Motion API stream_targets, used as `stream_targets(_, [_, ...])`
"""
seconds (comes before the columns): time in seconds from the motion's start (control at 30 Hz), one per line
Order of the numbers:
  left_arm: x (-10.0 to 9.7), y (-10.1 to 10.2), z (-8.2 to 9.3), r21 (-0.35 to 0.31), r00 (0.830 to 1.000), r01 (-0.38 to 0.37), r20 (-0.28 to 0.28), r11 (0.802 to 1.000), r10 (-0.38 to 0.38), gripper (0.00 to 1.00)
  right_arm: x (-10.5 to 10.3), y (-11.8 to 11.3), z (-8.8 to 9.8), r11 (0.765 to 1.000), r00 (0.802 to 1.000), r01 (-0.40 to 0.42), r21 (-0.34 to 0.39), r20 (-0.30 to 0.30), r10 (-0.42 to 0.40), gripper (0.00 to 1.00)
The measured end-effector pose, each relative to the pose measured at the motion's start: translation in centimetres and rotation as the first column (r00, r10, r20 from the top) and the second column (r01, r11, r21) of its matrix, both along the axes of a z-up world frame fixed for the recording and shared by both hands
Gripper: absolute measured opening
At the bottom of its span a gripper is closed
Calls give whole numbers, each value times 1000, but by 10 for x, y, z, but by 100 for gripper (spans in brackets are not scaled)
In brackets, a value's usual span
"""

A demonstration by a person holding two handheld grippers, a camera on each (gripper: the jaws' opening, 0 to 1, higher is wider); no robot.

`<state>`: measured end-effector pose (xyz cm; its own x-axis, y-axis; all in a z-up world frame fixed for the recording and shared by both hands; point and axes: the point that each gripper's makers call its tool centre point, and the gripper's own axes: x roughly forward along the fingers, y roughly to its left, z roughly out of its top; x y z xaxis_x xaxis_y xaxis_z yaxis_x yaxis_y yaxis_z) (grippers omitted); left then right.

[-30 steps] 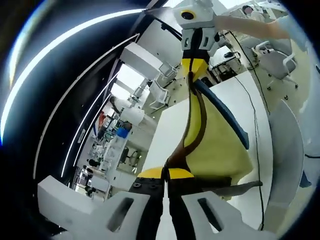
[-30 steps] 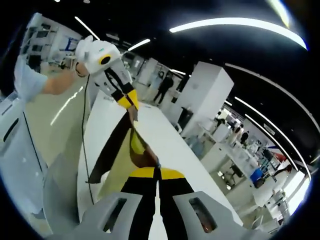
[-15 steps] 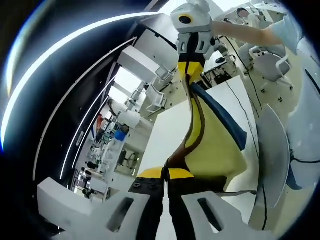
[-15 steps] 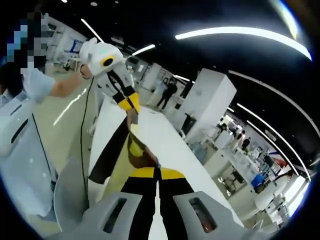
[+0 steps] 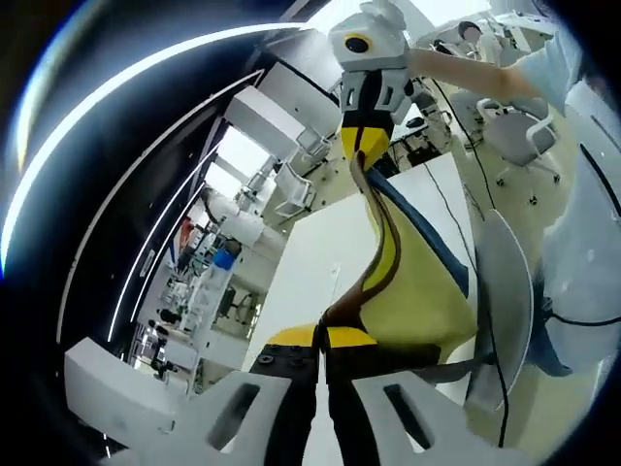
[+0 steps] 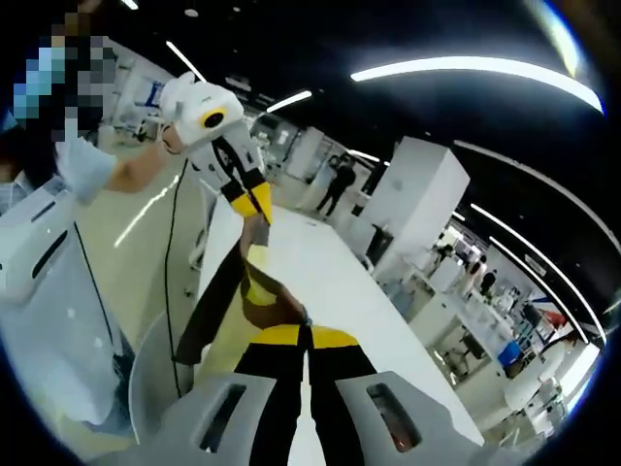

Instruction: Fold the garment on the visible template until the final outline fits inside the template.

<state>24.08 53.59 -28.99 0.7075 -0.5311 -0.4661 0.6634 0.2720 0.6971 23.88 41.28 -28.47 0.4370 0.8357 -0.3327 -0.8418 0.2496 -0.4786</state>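
The garment (image 5: 417, 291) hangs in the air above the white table (image 5: 310, 282), stretched between my two grippers. It is yellow cloth with a brown band along the held edge and a blue band further out; in the left gripper view the yellow panel sags to the right of the taut brown edge. In the right gripper view the same garment (image 6: 238, 291) shows a dark panel and a yellow strip running up from my jaws to the other gripper.

My left gripper (image 5: 321, 342) has its yellow-tipped jaws pressed together on the brown edge at the near end of the cloth. My right gripper (image 6: 303, 336) likewise has its jaws clamped on a bunched corner of the cloth. Each gripper also appears at the far end of the other's view: the right one (image 5: 365, 146) at top centre of the left gripper view, the left one (image 6: 254, 206) at upper left of the right gripper view, both pinching the garment with no gap between the tips.

A black cable (image 5: 461, 233) trails down beside the cloth. A grey chair (image 5: 505, 301) stands just right of the table. I cannot make out any template on the table surface. Further benches and equipment lie beyond, under long ceiling light strips (image 6: 466, 73).
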Motion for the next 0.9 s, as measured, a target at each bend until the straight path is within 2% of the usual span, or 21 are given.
stream_targets(0.17, [-2,-3,-15,-4,999,4,-39,1000,-4,0,-5,5,-16,1000,999,-15,3,-42,15,1])
stream_targets(0.33, [2,-4,-35,-8,997,4,-83,1000,-4,0,-4,6,-41,1000,996,-20,-14,-88,19,1])
stream_targets(0.5, [10,-4,-50,-7,994,-4,-114,1000,3,0,6,3,-59,1000,992,-10,-22,-125,8,1])
stream_targets(0.9, [30,-5,-77,-23,985,-4,-173,1000,0,0,35,0,-86,999,986,17,-33,-166,-22,1])
